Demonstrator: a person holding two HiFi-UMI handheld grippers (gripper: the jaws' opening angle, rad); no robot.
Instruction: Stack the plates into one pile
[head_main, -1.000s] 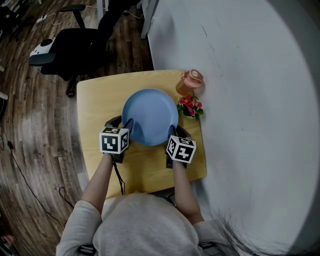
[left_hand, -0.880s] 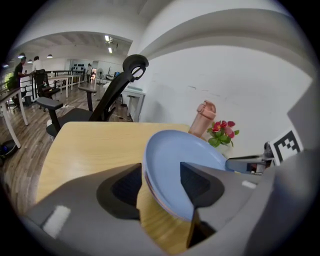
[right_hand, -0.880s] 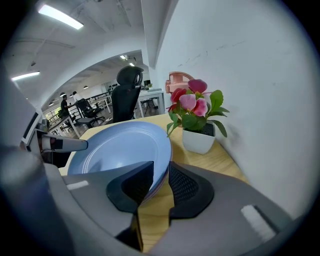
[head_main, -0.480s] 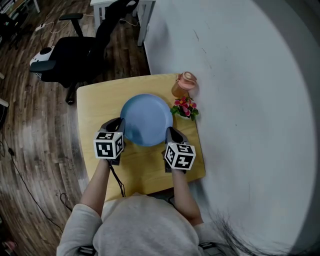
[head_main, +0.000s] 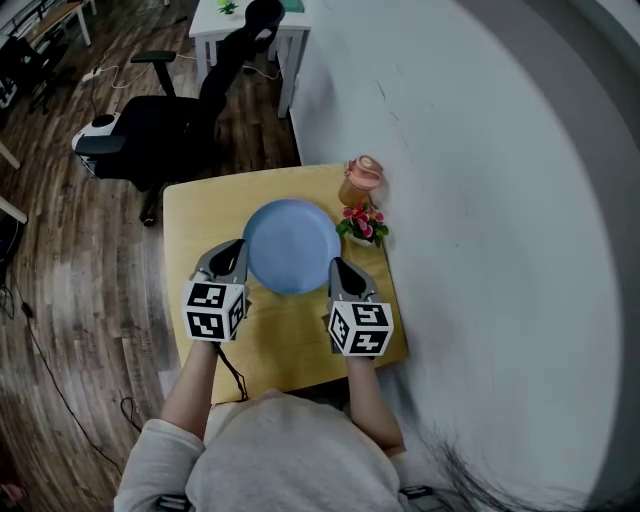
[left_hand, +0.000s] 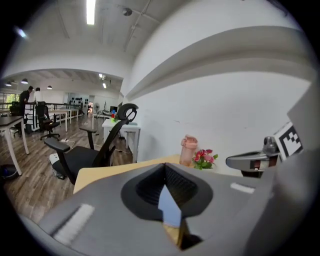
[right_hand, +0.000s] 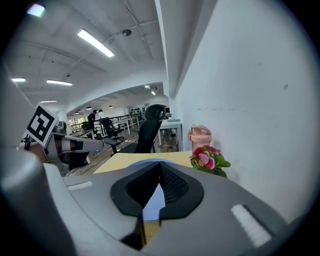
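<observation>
The blue plate (head_main: 292, 245) is lying flat near the middle of the tabletop (head_main: 200, 215), a little toward its right edge, with one pair of tongs on either side of its near rim. The left tongs (head_main: 230, 252) are sitting shut, the jaws meeting tip to tip with nothing between them; they have just been closing. The right tongs (head_main: 340, 270) are likewise pressing jaw to jaw on nothing, having just been closing too. In each gripper view only a blue sliver of the plate is showing through the gap behind the jaws. Whether more than one plate is lying there, I cannot tell. A small pot of red and pink flowers (head_main: 362, 225) is standing at the right edge, just beside the plate's rim. A pink bottle (head_main: 360, 180) is standing upright near the far right corner, close to the white wall (head_main: 480, 200). Beyond the far left corner, a black office chair (head_main: 150, 125) is standing on the wooden floor (head_main: 70, 260).
</observation>
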